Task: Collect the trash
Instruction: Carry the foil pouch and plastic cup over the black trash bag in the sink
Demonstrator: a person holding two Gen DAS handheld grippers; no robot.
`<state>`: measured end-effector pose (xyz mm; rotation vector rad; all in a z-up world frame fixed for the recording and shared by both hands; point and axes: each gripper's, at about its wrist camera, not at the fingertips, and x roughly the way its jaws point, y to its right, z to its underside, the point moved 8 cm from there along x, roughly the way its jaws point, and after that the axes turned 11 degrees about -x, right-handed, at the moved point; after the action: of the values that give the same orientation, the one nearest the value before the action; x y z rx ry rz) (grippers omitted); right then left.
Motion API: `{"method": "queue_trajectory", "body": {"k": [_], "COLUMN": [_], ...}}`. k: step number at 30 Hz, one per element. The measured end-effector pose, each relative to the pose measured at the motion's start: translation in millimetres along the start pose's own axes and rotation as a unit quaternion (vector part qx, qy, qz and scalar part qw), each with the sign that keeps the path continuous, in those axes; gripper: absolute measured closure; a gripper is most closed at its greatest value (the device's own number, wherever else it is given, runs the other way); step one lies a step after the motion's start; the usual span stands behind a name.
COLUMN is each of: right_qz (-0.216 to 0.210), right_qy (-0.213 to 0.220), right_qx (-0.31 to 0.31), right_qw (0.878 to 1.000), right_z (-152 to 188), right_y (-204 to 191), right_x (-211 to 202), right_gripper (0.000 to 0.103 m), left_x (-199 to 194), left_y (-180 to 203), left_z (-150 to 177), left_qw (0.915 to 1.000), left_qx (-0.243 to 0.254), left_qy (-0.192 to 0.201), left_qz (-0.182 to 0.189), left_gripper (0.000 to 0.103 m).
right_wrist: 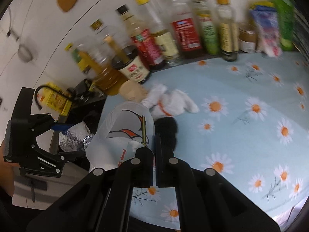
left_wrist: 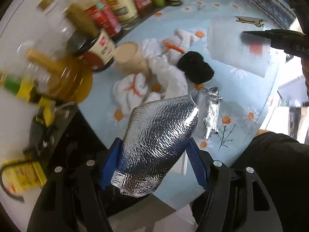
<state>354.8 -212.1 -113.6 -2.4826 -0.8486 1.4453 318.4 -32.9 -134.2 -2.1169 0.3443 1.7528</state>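
My left gripper (left_wrist: 154, 154) is shut on a crinkled silver foil packet (left_wrist: 158, 143) and holds it above the table's near edge; it also shows in the right wrist view (right_wrist: 73, 138). My right gripper (right_wrist: 154, 145) is shut on the rim of a frosted plastic cup (right_wrist: 123, 133) with a bird print, lifted off the table; the cup also shows in the left wrist view (left_wrist: 237, 44). On the daisy tablecloth (right_wrist: 241, 135) lie crumpled white tissues (left_wrist: 160, 71), a tan paper cup (left_wrist: 131, 58) on its side, a black wad (left_wrist: 195, 67) and a second foil piece (left_wrist: 210, 112).
A row of sauce and oil bottles (right_wrist: 173, 34) stands along the back wall. A dark-lidded jar (right_wrist: 133, 67) and an amber oil bottle (right_wrist: 108, 75) stand by the tan cup. A black stove area (left_wrist: 63, 139) lies left of the table.
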Motion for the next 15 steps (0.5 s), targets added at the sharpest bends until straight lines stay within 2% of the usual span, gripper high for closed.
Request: {"method": "queue_trajectory", "body": {"k": [6, 15], "right_qz": [-0.026, -0.054], "right_qy": [-0.024, -0.051], "right_qx": [-0.056, -0.123], "right_qw": [0.998, 0.990], "right_z": [-12.2, -27.9], "right_y": [-34.7, -103.3], "right_x": [21.6, 57.8], "right_gripper": [0.101, 0.101], "left_x": [-8.6, -13.1], "left_y": [-31.2, -86.1], "left_z": [28.0, 72.4], "left_qw": [0.9970, 0.9861], "left_qx": [-0.077, -0.164], "left_qy": [0.010, 0.024], "left_qz": [-0.005, -0.005], "left_gripper": [0.037, 0.037]}}
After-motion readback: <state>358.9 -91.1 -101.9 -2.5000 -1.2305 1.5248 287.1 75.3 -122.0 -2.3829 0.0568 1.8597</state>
